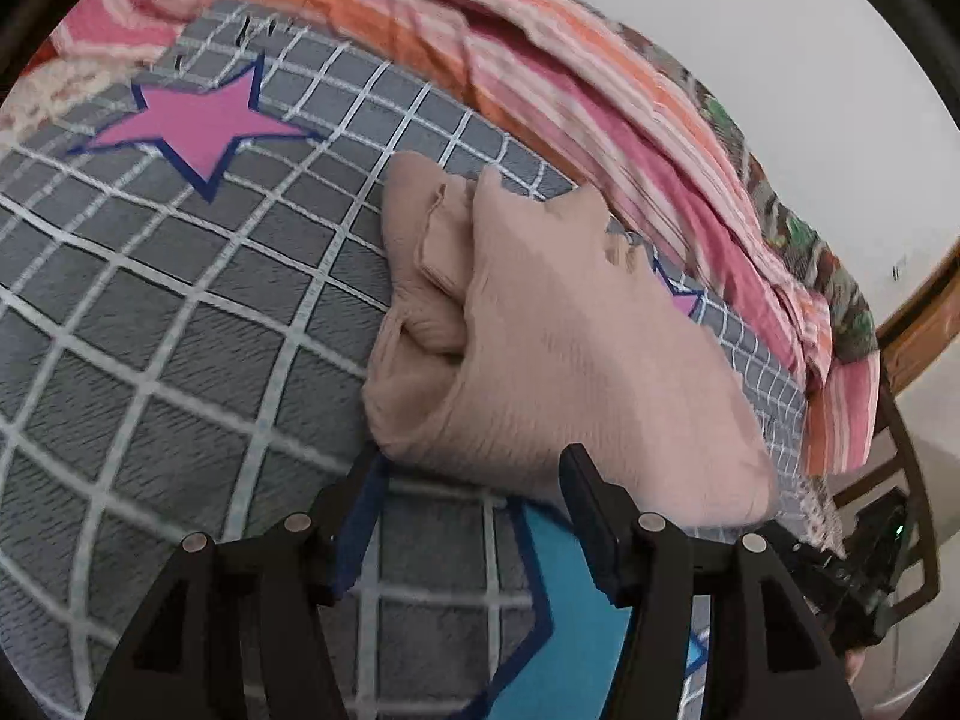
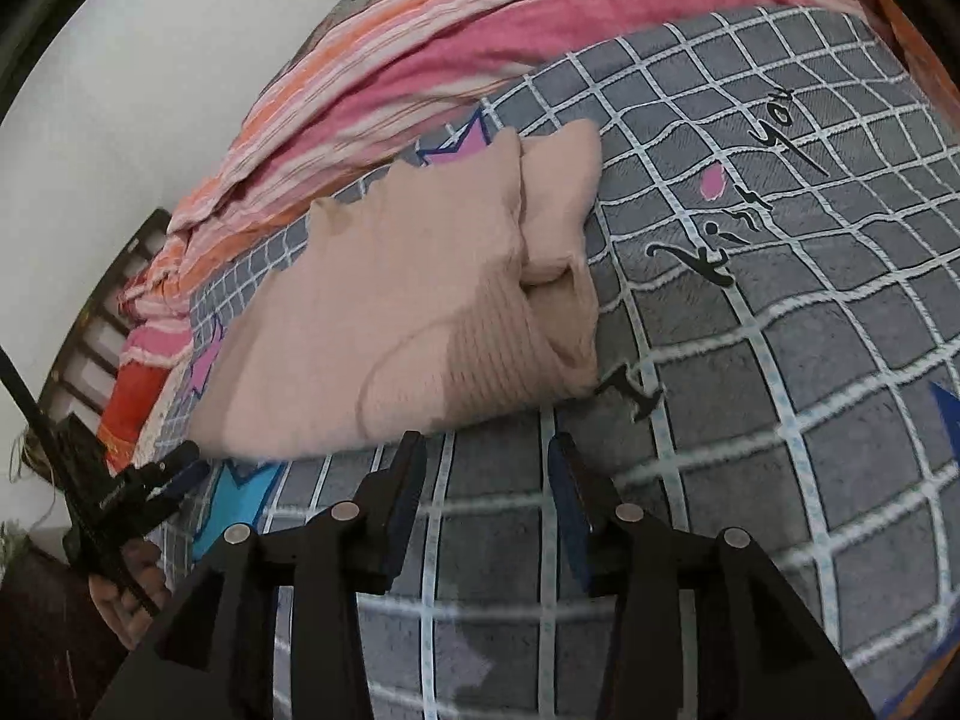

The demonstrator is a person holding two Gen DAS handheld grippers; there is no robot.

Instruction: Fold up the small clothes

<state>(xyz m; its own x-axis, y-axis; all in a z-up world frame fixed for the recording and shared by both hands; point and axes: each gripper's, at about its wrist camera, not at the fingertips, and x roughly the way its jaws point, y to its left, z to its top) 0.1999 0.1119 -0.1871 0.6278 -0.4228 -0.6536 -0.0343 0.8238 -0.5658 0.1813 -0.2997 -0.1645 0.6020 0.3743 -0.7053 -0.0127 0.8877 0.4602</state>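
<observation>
A small beige ribbed knit garment (image 1: 540, 348) lies folded in a bundle on the grey checked bedspread (image 1: 180, 330). My left gripper (image 1: 474, 462) is open and empty, its fingertips right at the garment's near edge. In the right wrist view the same garment (image 2: 408, 312) lies just beyond my right gripper (image 2: 486, 450), which is open and empty over the bedspread (image 2: 780, 420). The other gripper (image 2: 144, 486) shows at the far left of that view, and at the lower right of the left wrist view (image 1: 852, 576).
A crumpled pink and orange striped blanket (image 1: 600, 120) lies along the far side of the bed, against a white wall (image 1: 780, 30). A wooden bed frame (image 1: 918, 324) shows at the right. The bedspread bears pink (image 1: 198, 126) and blue (image 1: 576, 600) star prints.
</observation>
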